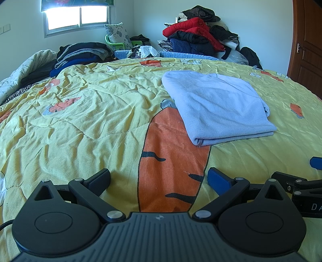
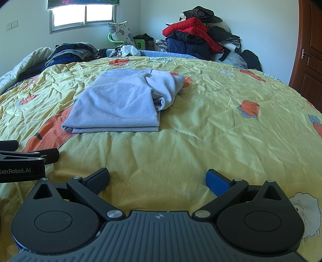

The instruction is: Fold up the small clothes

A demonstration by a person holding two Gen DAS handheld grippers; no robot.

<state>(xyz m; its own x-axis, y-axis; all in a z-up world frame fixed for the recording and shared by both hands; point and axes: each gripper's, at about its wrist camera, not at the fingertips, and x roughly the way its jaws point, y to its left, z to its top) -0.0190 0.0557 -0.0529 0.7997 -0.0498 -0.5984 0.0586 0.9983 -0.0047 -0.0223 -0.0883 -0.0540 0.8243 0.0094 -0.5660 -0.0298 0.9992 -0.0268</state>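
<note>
A light blue garment lies folded into a flat rectangle on the yellow bedspread, ahead and to the right of my left gripper. In the right wrist view the garment lies ahead and to the left of my right gripper, with a bunched part at its far right end. Both grippers are open and empty, low over the bed and well short of the garment. The right gripper shows at the right edge of the left wrist view; the left gripper shows at the left edge of the right wrist view.
A pile of dark folded clothes lies at the bed's far left. A heap of red, navy and black jackets stands against the far wall. A brown door is at the right. A window is at the back.
</note>
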